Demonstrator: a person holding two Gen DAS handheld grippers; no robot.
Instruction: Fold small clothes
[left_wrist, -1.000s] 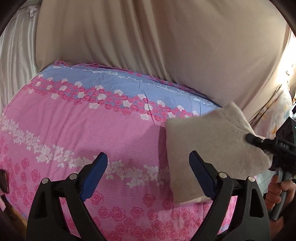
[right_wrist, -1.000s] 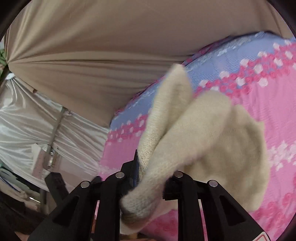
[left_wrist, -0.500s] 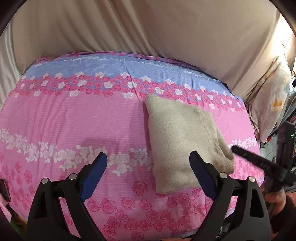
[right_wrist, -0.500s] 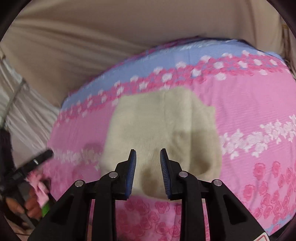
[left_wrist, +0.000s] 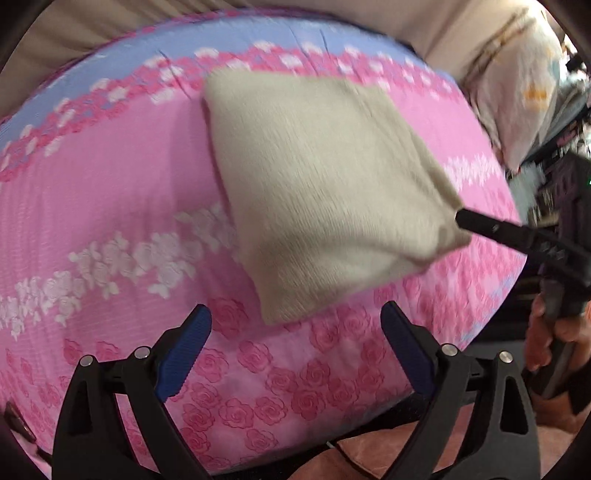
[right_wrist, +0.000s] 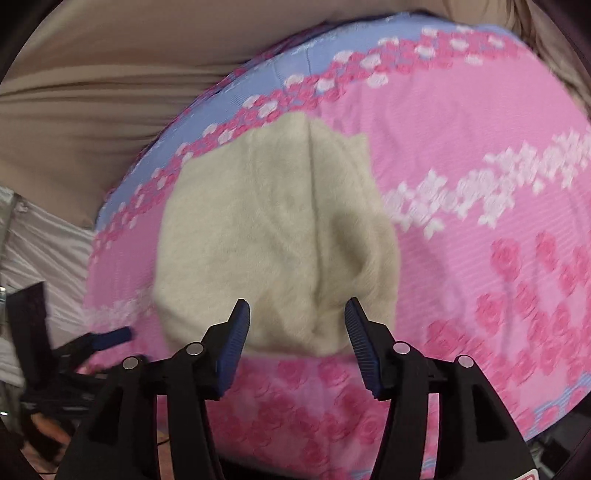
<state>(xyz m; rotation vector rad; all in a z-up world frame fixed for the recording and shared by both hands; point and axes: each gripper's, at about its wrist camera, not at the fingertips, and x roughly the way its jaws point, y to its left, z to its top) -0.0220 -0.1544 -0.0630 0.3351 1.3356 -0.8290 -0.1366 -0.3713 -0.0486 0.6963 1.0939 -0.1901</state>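
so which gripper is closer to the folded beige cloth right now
Right. The right gripper sits open at the beige cloth's near edge, fingers straddling it. The left gripper hangs open just short of its near corner, over the pink bedsheet.

Bare bedspread (left_wrist: 110, 192) left of garment (left_wrist: 317, 184)

A folded cream fuzzy garment (right_wrist: 273, 236) lies flat on the pink floral bed (right_wrist: 461, 147). The right gripper (right_wrist: 297, 325) hovers at the garment's near edge, jaws parted and empty. Left of the garment, the left gripper (right_wrist: 110, 338) shows blurred.
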